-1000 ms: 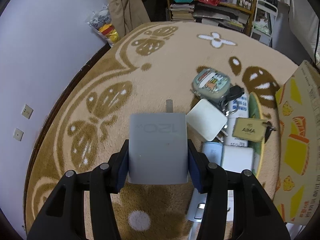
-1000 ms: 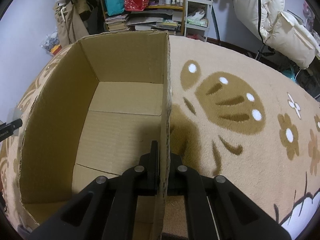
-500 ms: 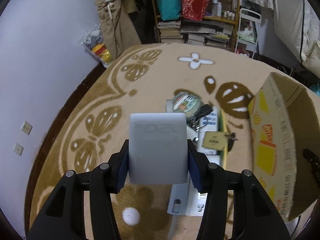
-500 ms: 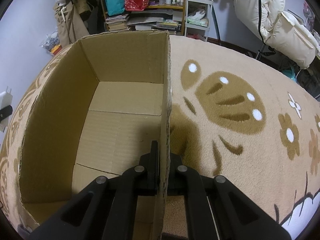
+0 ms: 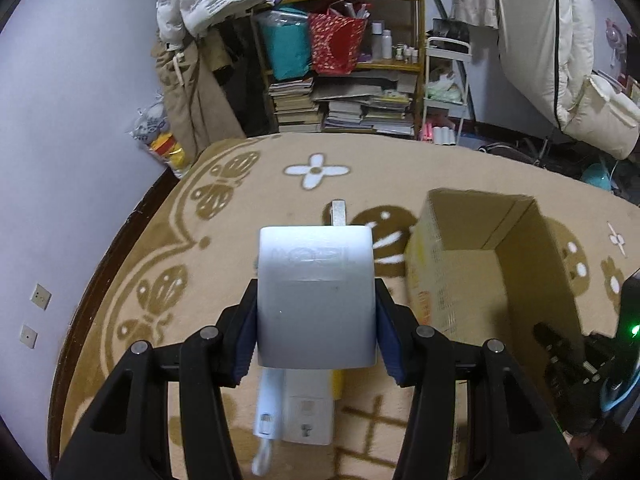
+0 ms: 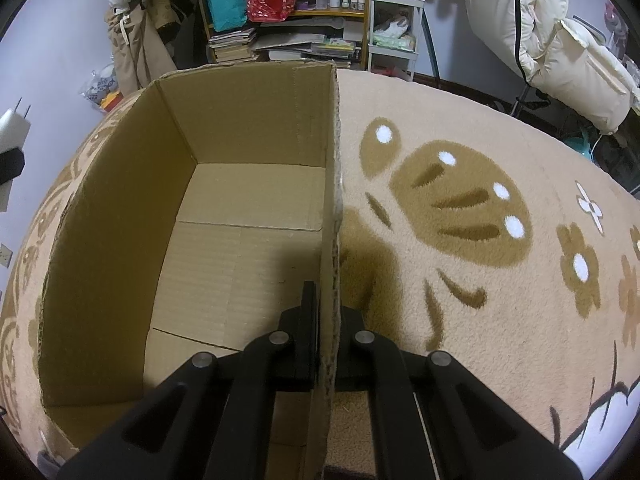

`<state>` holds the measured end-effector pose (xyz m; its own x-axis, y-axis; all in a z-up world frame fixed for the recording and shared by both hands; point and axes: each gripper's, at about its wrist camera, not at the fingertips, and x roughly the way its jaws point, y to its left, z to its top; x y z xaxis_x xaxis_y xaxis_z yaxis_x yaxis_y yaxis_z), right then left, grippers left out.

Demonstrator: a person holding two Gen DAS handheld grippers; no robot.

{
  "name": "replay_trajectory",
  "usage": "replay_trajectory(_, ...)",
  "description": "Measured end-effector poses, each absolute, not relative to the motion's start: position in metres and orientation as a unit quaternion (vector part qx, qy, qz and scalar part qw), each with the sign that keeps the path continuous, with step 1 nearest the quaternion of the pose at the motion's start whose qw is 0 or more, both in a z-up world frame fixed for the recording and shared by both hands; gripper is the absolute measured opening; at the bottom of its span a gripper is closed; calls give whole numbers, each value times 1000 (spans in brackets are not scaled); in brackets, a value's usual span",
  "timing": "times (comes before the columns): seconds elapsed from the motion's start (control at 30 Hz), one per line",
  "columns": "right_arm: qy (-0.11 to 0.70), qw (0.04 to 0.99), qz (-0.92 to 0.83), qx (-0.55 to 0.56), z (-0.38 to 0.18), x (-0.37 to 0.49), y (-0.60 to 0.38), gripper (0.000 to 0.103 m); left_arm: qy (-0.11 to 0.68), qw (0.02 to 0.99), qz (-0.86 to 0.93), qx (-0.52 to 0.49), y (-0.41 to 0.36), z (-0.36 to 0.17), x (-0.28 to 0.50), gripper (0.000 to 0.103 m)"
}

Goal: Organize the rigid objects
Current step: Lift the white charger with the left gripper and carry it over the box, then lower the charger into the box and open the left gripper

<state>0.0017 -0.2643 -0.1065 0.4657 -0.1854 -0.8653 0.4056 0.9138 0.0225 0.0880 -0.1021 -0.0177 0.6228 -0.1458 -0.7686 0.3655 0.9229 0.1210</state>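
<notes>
I had the left gripper (image 5: pixel 316 316) clamped on the grey charger block (image 5: pixel 316 296) — its blue pads (image 5: pixel 385 332) pressed flat on the 2 opposite side faces, the body sitting square between the fingers and its metal prong (image 5: pixel 338 213) poking out beyond the tips. I judged it a stiff, fairly dense little brick with smooth plastic sides, so it could slip if the squeeze eased; the broad flat sides were the right place to hold, never the prong. Below the fingers, a white power strip (image 5: pixel 308 416) and a white cable end (image 5: pixel 266 420) lay on the carpet (image 5: pixel 224 276). Ahead and to the right of the tips stood the open cardboard box (image 5: pixel 492 280), apparently empty.

My right gripper (image 6: pixel 326 320) was pinched shut on the box's near wall (image 6: pixel 330 264), 1 finger inside and 1 outside. The cardboard was thin and would flex, so I judged that grip fit for steadying only. Far past the box, a shelf of books (image 6: pixel 236 46) stood against the wall.
</notes>
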Motion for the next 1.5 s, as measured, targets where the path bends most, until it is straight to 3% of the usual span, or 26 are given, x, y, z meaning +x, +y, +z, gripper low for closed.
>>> replay_trajectory(0.53, 487, 848, -176, 112, -109, 2, -266, 6, 427, 868, -208, 146, -162, -40, 61, 51)
replay_trajectory(1.5, 484, 850, -177, 108, -109, 2, -269, 6, 452, 836, -279, 140, -185, -56, 57, 51)
